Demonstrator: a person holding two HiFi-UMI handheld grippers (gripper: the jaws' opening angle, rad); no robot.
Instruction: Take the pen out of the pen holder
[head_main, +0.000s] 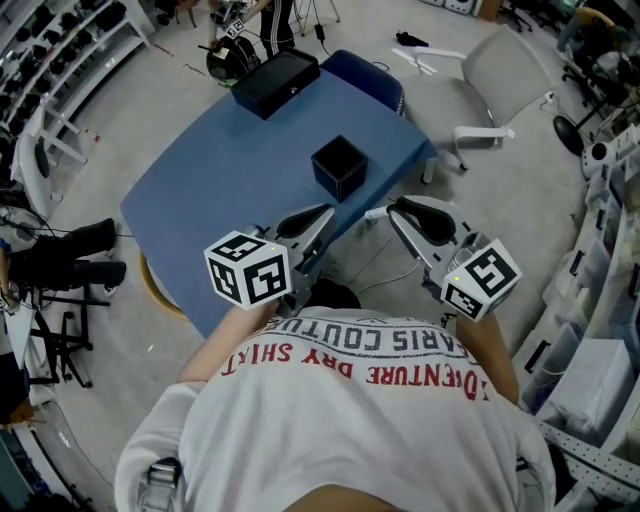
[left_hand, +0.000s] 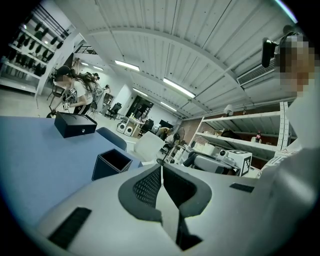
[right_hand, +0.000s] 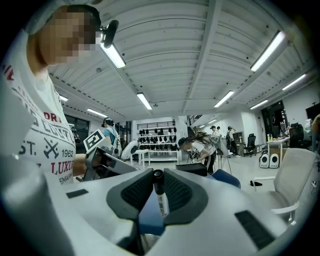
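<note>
The black square pen holder (head_main: 338, 165) stands open-topped on the blue table (head_main: 220, 190); in the left gripper view the pen holder (left_hand: 111, 164) looks empty. My right gripper (right_hand: 157, 175) is shut on a pen (right_hand: 160, 196) with a black cap and white barrel, which stands upright between the pads. In the head view the right gripper (head_main: 392, 210) hovers off the table's near right edge, just short of the holder. My left gripper (head_main: 328, 212) is beside it over the table's near edge. The left gripper (left_hand: 161, 167) has its jaws closed together with nothing between them.
A flat black box (head_main: 275, 82) lies at the table's far end. A blue chair (head_main: 372, 80) and a white chair (head_main: 500, 75) stand beyond the table's right corner. Shelving (head_main: 60, 60) runs along the left. A person (left_hand: 70, 95) bends over near the far end.
</note>
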